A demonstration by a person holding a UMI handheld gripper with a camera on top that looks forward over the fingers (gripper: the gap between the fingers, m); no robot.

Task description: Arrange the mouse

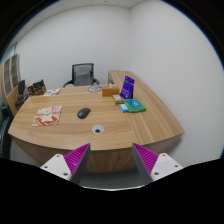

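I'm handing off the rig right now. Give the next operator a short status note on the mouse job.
Tongs: open, empty, held above the near edge of the curved wooden table.
Small dark computer mouse: on the tabletop well beyond the tongs, between the pink papers and the teal book.
Done: nothing visible; mouse not grasped.
Left: approach, grip the mouse, arrange it.

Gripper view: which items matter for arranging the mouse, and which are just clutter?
Job:
mouse
hand-held gripper, open, well short of the mouse
table

Lying about:
papers
teal book
purple box
office chair
round cable grommet
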